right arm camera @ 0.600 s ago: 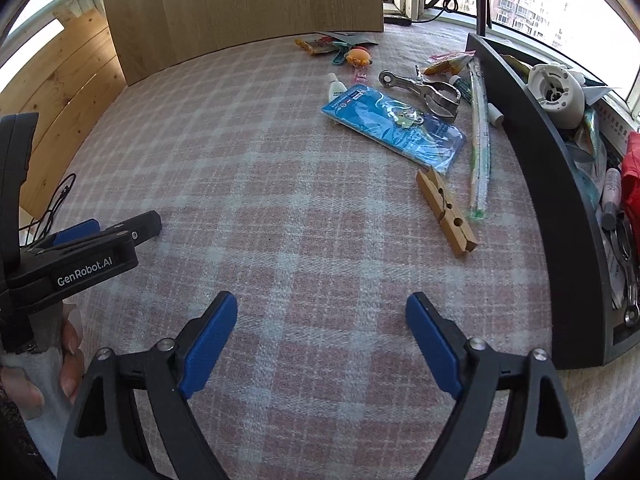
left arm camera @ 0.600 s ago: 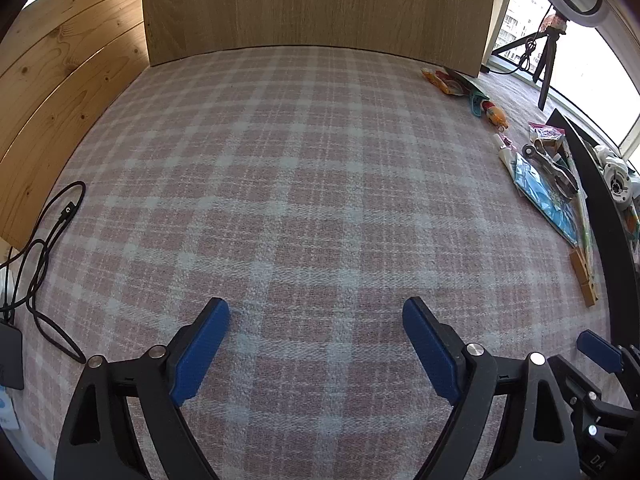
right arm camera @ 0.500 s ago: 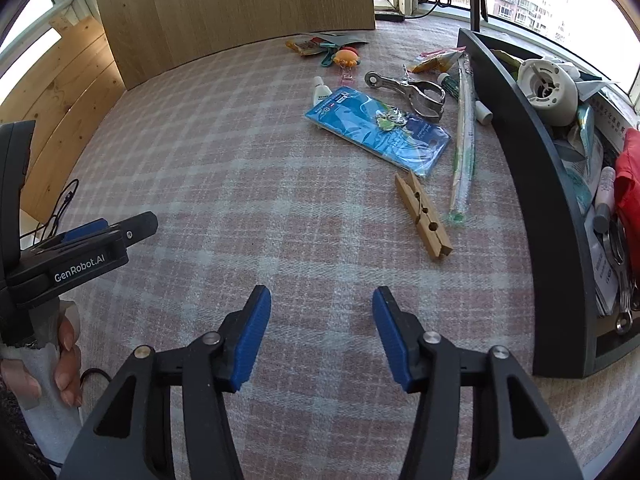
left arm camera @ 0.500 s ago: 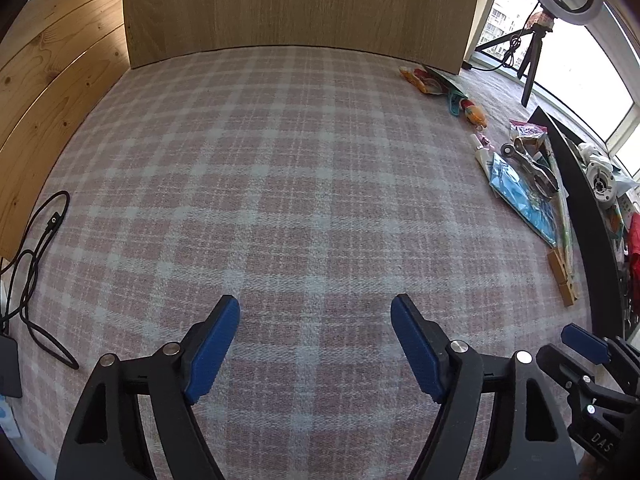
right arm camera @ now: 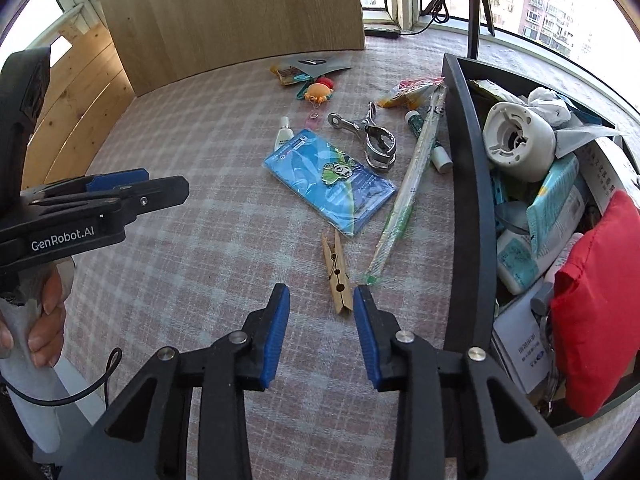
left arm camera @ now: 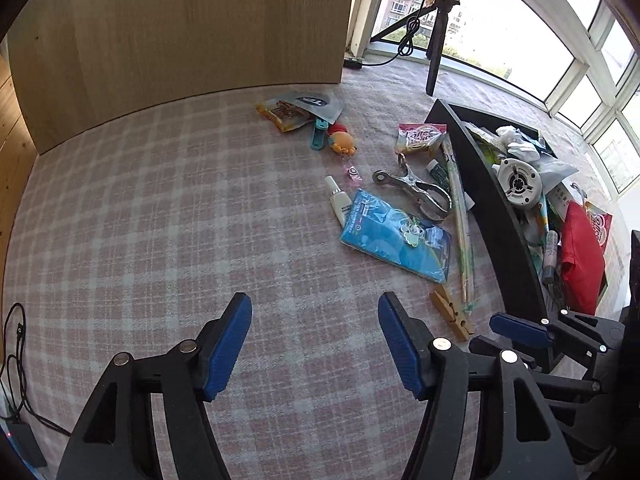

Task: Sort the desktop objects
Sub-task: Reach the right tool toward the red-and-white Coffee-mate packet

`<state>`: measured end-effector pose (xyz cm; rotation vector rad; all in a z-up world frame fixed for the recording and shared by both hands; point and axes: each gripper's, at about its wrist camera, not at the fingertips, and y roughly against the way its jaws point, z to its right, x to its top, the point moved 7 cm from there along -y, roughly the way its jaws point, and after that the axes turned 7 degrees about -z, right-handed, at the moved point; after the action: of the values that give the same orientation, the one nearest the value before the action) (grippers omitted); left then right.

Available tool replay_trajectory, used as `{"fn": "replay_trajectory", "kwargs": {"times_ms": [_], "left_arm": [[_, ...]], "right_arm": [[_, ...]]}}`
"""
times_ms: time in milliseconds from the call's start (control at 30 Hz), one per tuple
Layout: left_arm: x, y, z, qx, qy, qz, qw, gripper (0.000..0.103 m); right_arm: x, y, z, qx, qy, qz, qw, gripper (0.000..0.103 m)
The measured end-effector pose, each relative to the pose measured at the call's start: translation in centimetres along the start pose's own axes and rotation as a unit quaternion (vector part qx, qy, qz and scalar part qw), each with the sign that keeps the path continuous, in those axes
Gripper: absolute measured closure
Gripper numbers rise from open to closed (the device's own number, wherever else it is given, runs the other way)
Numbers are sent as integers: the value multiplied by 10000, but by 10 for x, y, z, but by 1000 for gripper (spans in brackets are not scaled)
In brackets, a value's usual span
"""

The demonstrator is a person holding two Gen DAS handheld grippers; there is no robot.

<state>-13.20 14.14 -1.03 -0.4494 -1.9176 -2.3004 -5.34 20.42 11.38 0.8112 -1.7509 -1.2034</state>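
Loose objects lie on the plaid cloth: a wooden clothespin [right arm camera: 337, 276], a blue packet [right arm camera: 330, 179], a long wrapped stick [right arm camera: 412, 184], a metal clamp [right arm camera: 370, 134], a small white tube [right arm camera: 282, 138] and an orange toy [right arm camera: 318, 91]. A black bin [right arm camera: 472, 184] full of items stands at the right. My right gripper [right arm camera: 321, 304] is open and empty, its tips just short of the clothespin. My left gripper [left arm camera: 314, 320] is open and empty over bare cloth, left of the clothespin [left arm camera: 450, 312] and the blue packet [left arm camera: 396, 236].
A wooden board [right arm camera: 232, 12] stands at the back and wooden slats [right arm camera: 76, 92] at the left. A tripod [right arm camera: 476, 4] stands by the window. Snack packets [left arm camera: 298, 110] lie near the board. A black cable [left arm camera: 16, 360] hangs at the table's left edge.
Both grippers have narrowed their jaws, the right one more. The right gripper moved forward toward the clothespin. The left view swung right, bringing the objects and the bin into sight.
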Motion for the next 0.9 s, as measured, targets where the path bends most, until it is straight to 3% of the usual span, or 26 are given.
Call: {"fn": "replay_trajectory", "kwargs": {"times_ms": [133, 300, 400, 667, 700, 733, 900], "left_arm": [[14, -10, 13, -260, 155, -290, 9991, 43], [28, -19, 22, -166, 232, -401, 9988, 43], [34, -21, 17, -90, 342, -412, 9985, 50], [54, 3, -15, 125, 643, -128, 9978, 53], [55, 8, -20, 136, 673, -82, 9976, 53], [56, 13, -29, 391, 1298, 55, 9908, 53], [54, 34, -55, 465, 1367, 232, 9892, 53]], "right_arm": [[2, -10, 4, 234, -157, -112, 9995, 77], [4, -14, 10, 339, -344, -111, 9988, 77], [20, 1, 17, 456, -498, 82, 9977, 80], [122, 22, 45, 68, -681, 382, 9969, 81], [136, 20, 48, 37, -677, 349, 9971, 81], [148, 17, 51, -8, -677, 293, 9973, 81], [201, -17, 65, -221, -669, -150, 9974, 81]]}}
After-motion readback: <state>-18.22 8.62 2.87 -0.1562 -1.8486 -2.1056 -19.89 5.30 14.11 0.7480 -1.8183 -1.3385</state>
